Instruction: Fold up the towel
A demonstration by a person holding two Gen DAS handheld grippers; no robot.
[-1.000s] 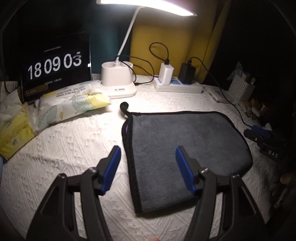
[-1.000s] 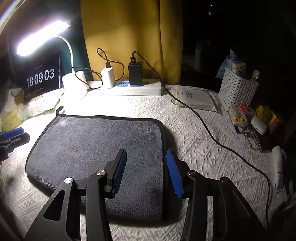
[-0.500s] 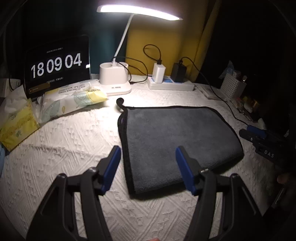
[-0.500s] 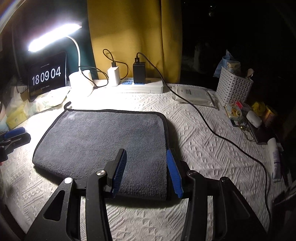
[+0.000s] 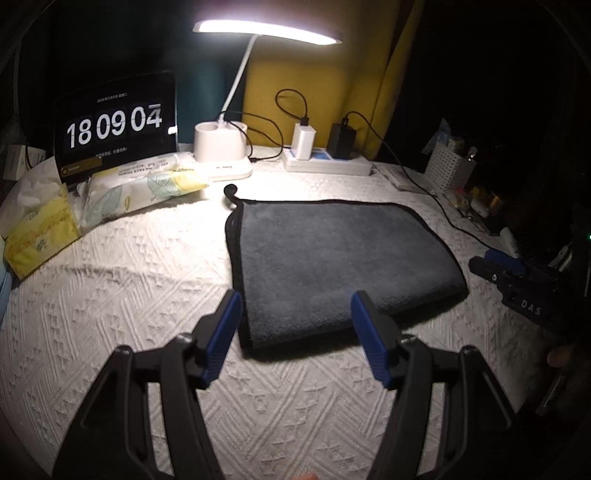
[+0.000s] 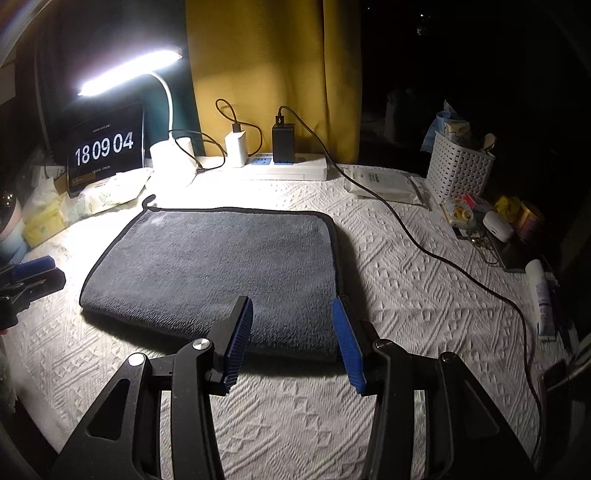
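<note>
On the middle of a white textured bedspread (image 6: 424, 295) lies a grey towel (image 6: 221, 266), already doubled, its thick fold along the near edge. It looks soft, limp and light; the near corners seem the best places to pinch. Left gripper (image 5: 295, 332) and right gripper (image 6: 291, 334) hover just short of that edge, jaws spread, holding nothing.

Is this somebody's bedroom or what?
Probably a desk or table in someone's home, maybe a bedroom, at night. A lit desk lamp shines over a gray towel on a white cloth, with a clock screen and a power strip by a yellow curtain.
</note>
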